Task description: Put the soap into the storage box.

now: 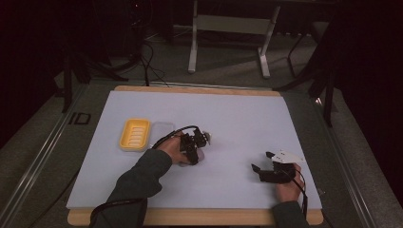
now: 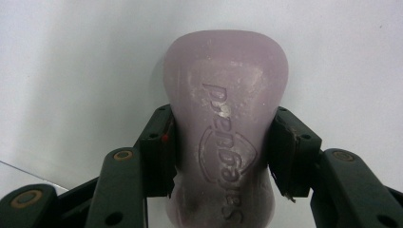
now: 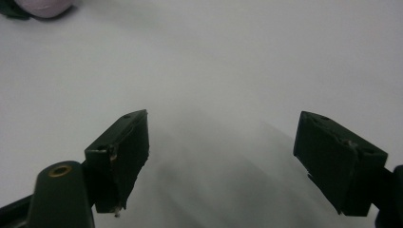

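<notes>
A pale pink soap bar (image 2: 225,128) stamped "Safeguard" sits between the jaws of my left gripper (image 2: 223,152), which is shut on its narrow waist over the white mat. In the high view that left gripper (image 1: 194,148) is near the mat's middle, just right of a yellow soap dish (image 1: 135,134). A clear lid (image 1: 162,128) lies beside the dish. My right gripper (image 1: 263,162) rests low at the front right, jaws wide open with nothing between them (image 3: 221,161). A corner of the soap bar (image 3: 45,6) shows at the top left of the right gripper view.
The white mat (image 1: 237,118) covers a wooden table (image 1: 199,217). Beyond the far edge are a dark floor, cables and white table legs (image 1: 228,42). Bare mat lies between the two grippers.
</notes>
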Demonstrator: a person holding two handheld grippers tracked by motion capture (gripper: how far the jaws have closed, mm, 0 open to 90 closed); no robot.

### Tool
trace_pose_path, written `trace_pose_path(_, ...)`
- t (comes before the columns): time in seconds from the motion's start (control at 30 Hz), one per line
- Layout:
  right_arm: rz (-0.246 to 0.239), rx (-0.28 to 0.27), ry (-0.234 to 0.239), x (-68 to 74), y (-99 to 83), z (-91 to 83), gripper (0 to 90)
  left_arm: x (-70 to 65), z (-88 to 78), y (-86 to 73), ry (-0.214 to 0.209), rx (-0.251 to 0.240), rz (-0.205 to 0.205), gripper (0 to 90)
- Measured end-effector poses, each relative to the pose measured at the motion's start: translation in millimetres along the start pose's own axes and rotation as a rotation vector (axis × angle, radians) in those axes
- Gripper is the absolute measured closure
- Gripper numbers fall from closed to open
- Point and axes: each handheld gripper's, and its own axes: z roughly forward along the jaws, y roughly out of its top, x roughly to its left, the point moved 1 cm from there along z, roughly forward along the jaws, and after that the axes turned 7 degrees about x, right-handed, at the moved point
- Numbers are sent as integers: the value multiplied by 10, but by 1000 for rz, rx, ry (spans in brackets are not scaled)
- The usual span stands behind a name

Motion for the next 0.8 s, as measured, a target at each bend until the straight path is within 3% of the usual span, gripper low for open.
trace_pose_path(0.4, -1, 1, 0, 0, 1, 2, 189, 32, 13, -23, -23, 12, -9, 468)
trace_pose_path(0.8, -2, 3, 0, 1, 2, 4, 189, 0, 0, 30, 0, 37, 5, 500)
